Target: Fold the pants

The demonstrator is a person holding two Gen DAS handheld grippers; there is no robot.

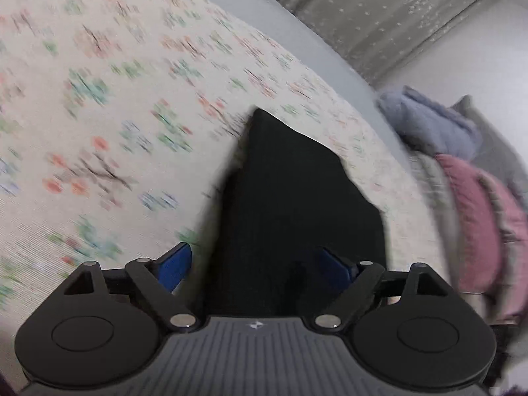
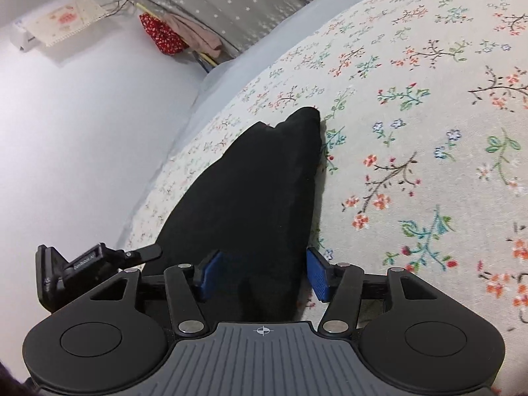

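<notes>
Black pants (image 2: 250, 191) lie folded into a long narrow bundle on the floral bedspread (image 2: 412, 151), long axis running from the tongs away toward the far edge of the bed, narrowing toward a lumpy far tip. The near end is cut off under both gripper bodies, so how the cloth ends there can't be made out; the fabric is so dark that no seams, waistband or layers are readable. In the left wrist view the pants (image 1: 290, 198) show a ragged, stepped right edge, and the whole bedspread (image 1: 115, 99) is smeared by motion blur. Left gripper (image 1: 260, 264) stands wide, its blue pads (image 1: 175, 265) clear of the cloth on the left side; the right pad sits over the dark fabric and contact there is hard to judge. Right gripper (image 2: 260, 272) is parted about halfway, the bundle lying between the blue pads (image 2: 318, 272); the right pad stands just off the cloth edge, the left one is half buried against black, touching or not unclear. No containers in sight. To the right in the left view a heap of folded textiles (image 1: 468, 198), grey-blue on top and pink below, partly cut by the frame. Far off, a star-patterned curtain (image 2: 237, 3), a red spotted cloth (image 2: 161, 34) hanging, and a white wall (image 2: 82, 132).
</notes>
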